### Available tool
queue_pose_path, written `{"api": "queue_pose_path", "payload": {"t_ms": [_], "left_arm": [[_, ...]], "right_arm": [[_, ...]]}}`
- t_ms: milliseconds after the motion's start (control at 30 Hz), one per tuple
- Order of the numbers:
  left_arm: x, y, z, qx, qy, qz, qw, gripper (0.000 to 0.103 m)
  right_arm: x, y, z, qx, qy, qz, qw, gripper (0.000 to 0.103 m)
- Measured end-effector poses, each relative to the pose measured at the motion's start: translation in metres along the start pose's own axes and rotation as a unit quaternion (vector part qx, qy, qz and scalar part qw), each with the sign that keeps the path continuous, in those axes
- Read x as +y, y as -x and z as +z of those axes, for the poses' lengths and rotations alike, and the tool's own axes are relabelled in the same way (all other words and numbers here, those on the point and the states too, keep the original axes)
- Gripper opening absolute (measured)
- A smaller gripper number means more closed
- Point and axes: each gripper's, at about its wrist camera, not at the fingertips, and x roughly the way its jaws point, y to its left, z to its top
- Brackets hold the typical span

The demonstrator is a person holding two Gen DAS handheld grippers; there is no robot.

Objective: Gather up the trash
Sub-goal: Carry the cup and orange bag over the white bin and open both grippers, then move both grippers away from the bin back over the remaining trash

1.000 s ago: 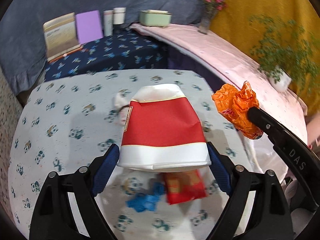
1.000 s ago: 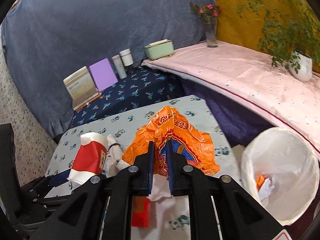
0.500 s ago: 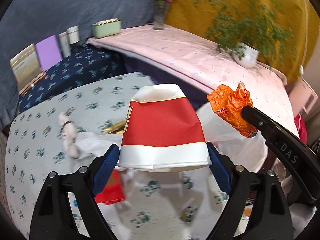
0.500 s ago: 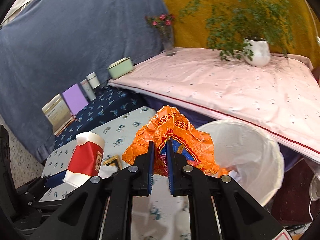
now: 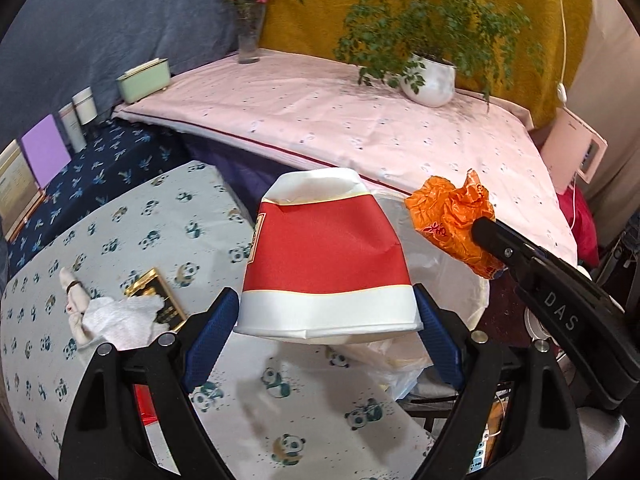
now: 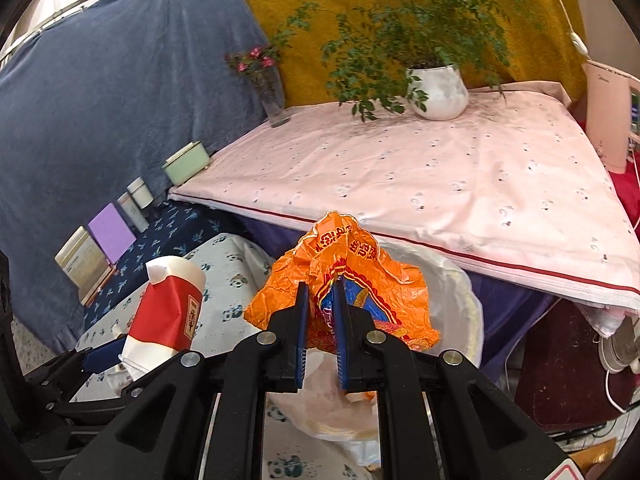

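bin mouth (image 6: 460, 280) open below, pink-covered table (image 6: 440, 184) edge just behind

Panda-print table (image 5: 120, 240) bears white tissue (image 5: 116, 316) and gold-black packet (image 5: 158, 300).

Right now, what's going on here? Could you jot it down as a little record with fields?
Left gripper: clamped on a red and white paper cup
Right gripper: pinching a crumpled orange wrapper
Bin: white-lined trash bin just beyond both grippers
Left on the panda-print table: white tissue, gold and black packet
Backdrop: potted plant and flower vase on a pink cloth
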Motion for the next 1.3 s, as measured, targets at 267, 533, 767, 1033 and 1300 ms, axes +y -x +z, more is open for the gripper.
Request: {"api": "queue_pose_path", "payload": {"t_ms": [267, 533, 767, 1033, 1300], "left_arm": [[-0.030, -0.014, 0.003, 0.010, -0.031, -0.010, 0.9994, 0.082], [-0.043, -0.025, 0.004, 0.018, -0.041, -0.016, 0.9989, 0.082], [-0.046, -0.033, 0.007, 0.023, -0.048, -0.018, 0.9984, 0.083], [-0.044, -0.040, 0.009, 0.024, -0.046, -0.012, 0.9986, 0.088], [-0.030, -0.040, 0.008, 0.028, -0.030, -0.004, 0.9991, 0.089]], "right_arm": [[-0.027, -0.001, 0.001, 0.001, -0.020, -0.011, 1.000, 0.011], [-0.038, -0.006, 0.003, 0.002, -0.028, -0.016, 0.999, 0.011], [-0.042, -0.012, 0.005, 0.004, -0.031, -0.018, 0.999, 0.011], [-0.040, -0.015, 0.009, 0.002, -0.035, -0.017, 0.999, 0.019], [-0.035, -0.014, 0.011, 0.001, -0.033, -0.015, 0.999, 0.023]]}}
